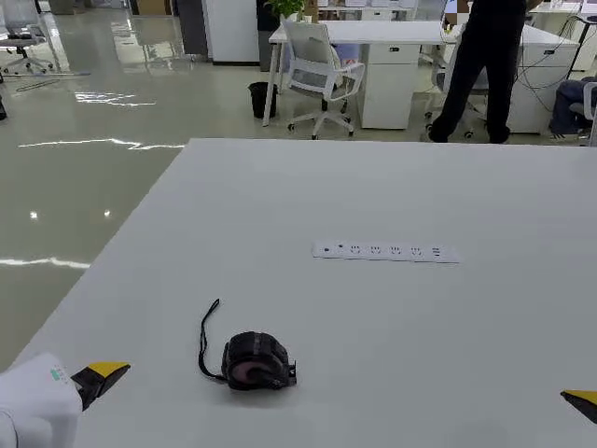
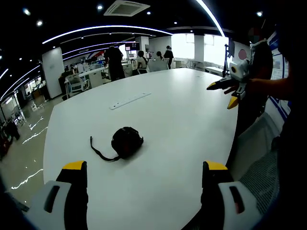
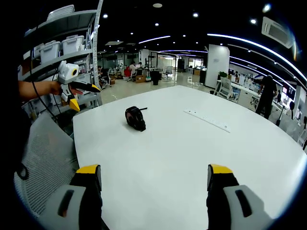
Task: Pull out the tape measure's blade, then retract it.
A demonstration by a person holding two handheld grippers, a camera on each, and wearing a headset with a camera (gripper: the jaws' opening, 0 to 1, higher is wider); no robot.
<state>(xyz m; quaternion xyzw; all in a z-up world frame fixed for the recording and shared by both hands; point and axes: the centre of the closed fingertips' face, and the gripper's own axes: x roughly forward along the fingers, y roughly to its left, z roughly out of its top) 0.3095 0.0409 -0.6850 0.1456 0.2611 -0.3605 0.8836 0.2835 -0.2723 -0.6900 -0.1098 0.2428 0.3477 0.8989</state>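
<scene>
Head view: the tape measure [image 1: 256, 361] sits on the white table [image 1: 392, 187], towards the near edge and somewhat left of the middle. Its case is black and rounded, with a dull reddish round face turned to the camera. A thin black strap [image 1: 204, 338] runs from the case's left side and loops away across the table top. Nothing touches the case or the strap.

The left gripper [image 1: 101, 376] shows at the bottom left corner as a yellow-tipped jaw, near the tape measure but apart from it. The right gripper [image 1: 581, 402] shows as a yellow tip at the bottom right edge, well apart from the case.

In the left gripper view the two yellow-tipped jaws stand spread wide with bare table between them, and the tape measure lies ahead, beyond the tips. In the right gripper view the jaws are likewise spread wide over bare table, with the tape measure farther off, to the left of centre. Neither gripper holds or touches anything.

A white power strip [image 1: 385, 252] lies flat on the table beyond the tape measure, well apart from it.
</scene>
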